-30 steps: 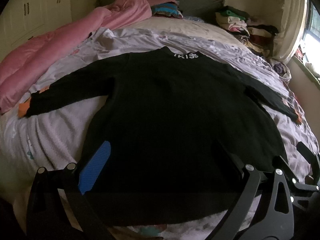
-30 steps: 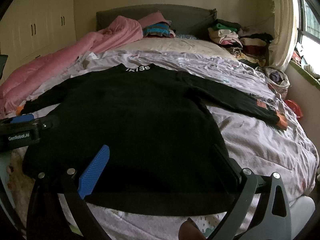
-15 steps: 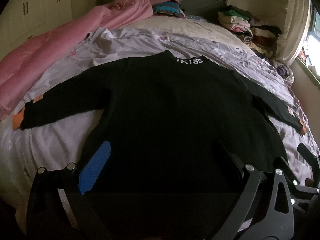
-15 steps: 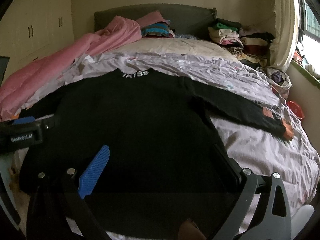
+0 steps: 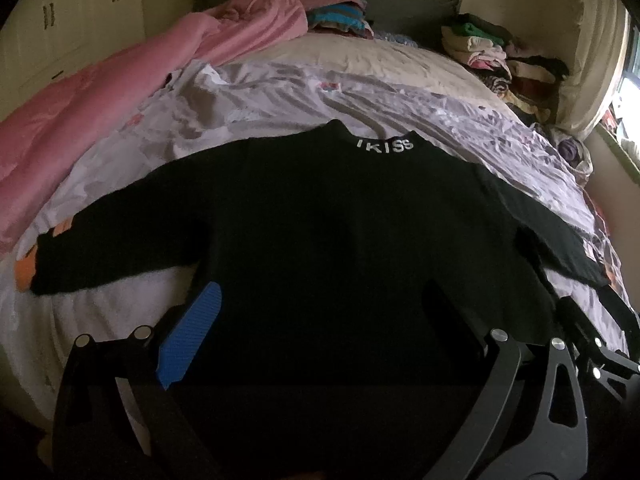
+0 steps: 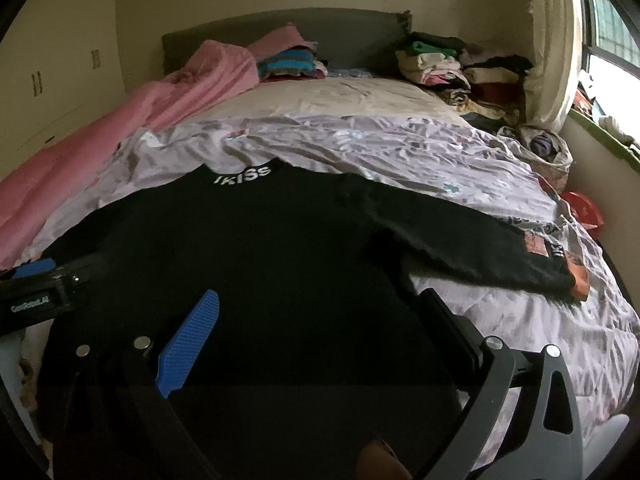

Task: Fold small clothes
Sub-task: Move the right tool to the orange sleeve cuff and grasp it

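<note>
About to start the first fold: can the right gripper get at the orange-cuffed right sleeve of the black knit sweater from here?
Probably yes. The right gripper is open over the sweater's body, and the right sleeve lies flat on the lilac bedsheet with nothing on or across it.

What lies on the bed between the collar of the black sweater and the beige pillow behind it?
Only wrinkled lilac bedsheet lies between the black sweater collar and the beige pillow; nothing else rests there. Both wrist views show it.

Black sweater [image 6: 260, 264] flat on bed [image 6: 400, 148], wide-open right claw [image 6: 320, 320] above.
</note>
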`<state>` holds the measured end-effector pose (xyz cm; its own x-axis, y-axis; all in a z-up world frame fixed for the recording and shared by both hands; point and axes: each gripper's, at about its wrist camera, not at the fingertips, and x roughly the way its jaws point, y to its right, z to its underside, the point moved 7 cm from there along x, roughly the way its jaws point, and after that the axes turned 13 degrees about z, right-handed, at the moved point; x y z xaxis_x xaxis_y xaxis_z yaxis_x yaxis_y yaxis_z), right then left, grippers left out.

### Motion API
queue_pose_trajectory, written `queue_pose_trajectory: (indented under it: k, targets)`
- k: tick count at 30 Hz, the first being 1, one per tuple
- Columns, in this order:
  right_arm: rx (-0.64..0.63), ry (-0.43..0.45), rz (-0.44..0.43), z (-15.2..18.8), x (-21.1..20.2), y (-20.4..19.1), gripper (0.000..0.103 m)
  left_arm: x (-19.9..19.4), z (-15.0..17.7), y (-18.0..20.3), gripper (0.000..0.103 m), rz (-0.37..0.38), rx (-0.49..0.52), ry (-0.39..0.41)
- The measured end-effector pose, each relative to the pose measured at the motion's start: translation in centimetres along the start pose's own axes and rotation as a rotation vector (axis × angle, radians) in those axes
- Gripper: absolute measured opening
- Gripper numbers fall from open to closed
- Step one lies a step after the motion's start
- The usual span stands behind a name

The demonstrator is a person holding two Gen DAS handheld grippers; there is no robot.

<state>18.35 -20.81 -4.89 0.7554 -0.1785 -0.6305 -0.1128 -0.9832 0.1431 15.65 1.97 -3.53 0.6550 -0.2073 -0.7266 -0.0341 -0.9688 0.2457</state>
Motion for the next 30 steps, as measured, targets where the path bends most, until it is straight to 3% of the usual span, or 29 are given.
queue_pose_trajectory:
  k: [14, 30]
  targets:
    - [0.103, -0.05, 0.069, -3.0, 4.7, 4.0, 0.099, 5.2, -2.9, 2.7, 0.094, 0.045, 0.049, -0.075]
    - [0.312, -0.169, 0.214, -2.5, 9.8, 15.0, 0.099, 9.9, -4.9, 6.1, 0.094, 0.086, 0.139, -0.149]
